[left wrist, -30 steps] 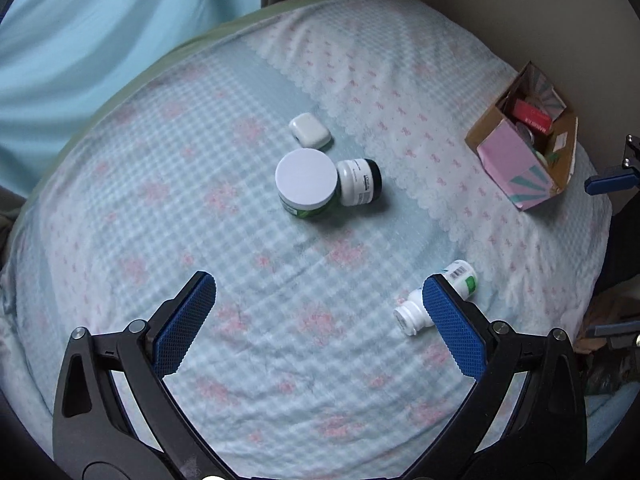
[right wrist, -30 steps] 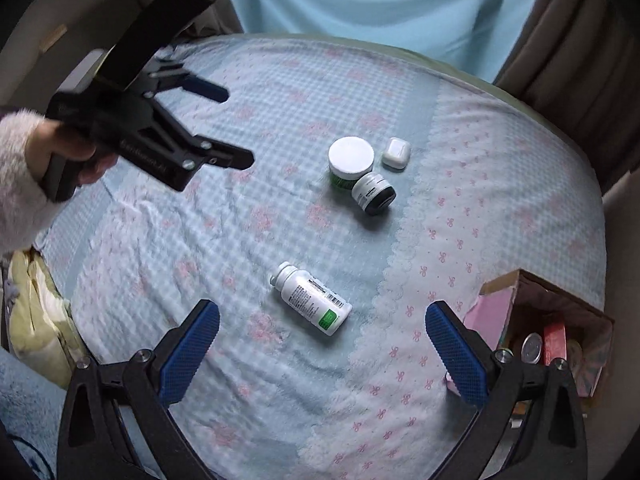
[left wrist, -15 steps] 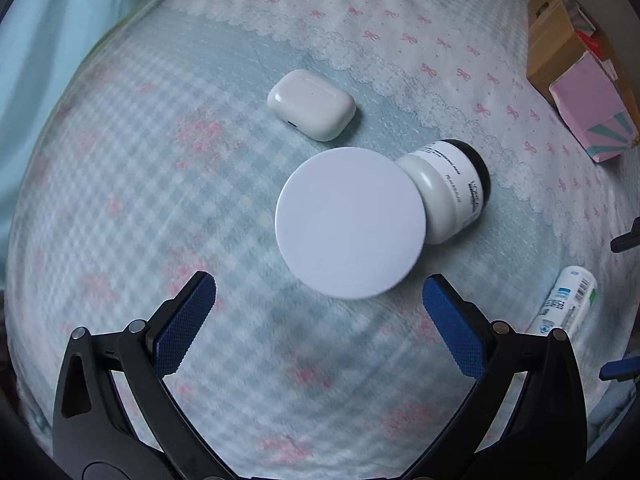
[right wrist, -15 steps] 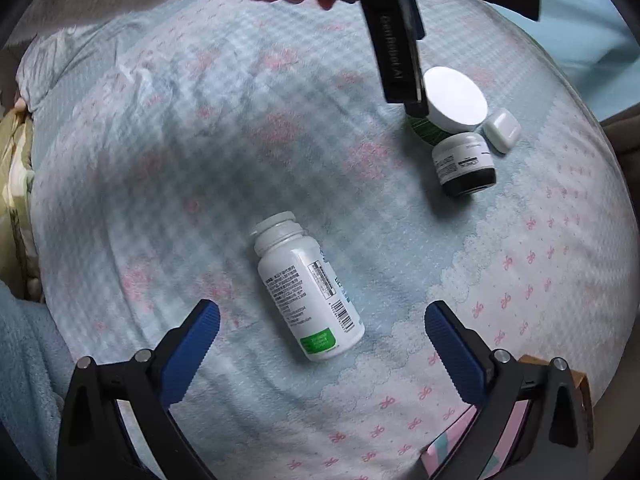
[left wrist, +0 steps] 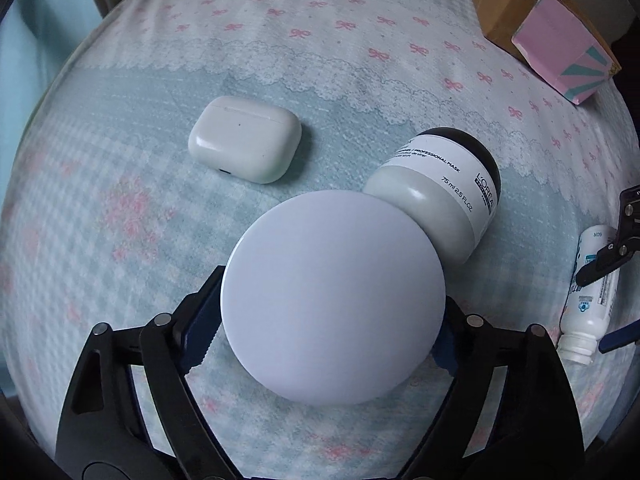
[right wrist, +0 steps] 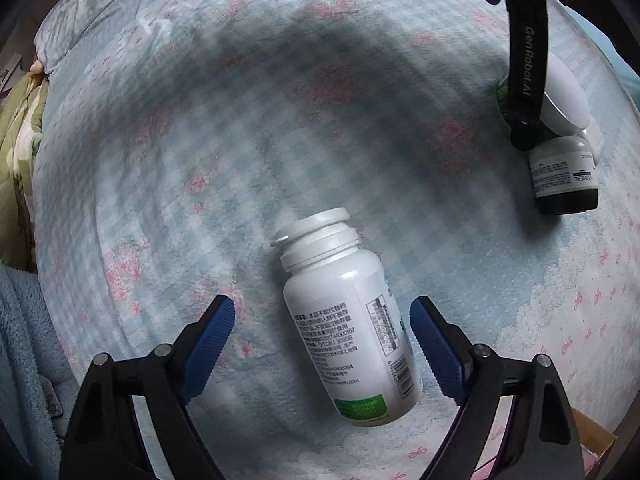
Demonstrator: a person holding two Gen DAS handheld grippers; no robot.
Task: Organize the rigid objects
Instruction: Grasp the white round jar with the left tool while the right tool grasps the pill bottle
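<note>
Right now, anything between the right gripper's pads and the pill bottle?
No. In the right wrist view the closing right gripper straddles the pill bottle; only bare bedspread shows in both gaps.

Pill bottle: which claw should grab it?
Right. The right claw straddles the pill bottle, jaws closing with gaps either side. The left claw is at the white-lidded jar.

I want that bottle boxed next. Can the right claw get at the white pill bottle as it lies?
Probably yes: the pill bottle lies alone on the bedspread between the right claw's closing jaws, nothing covering it, pads not yet touching.
</note>
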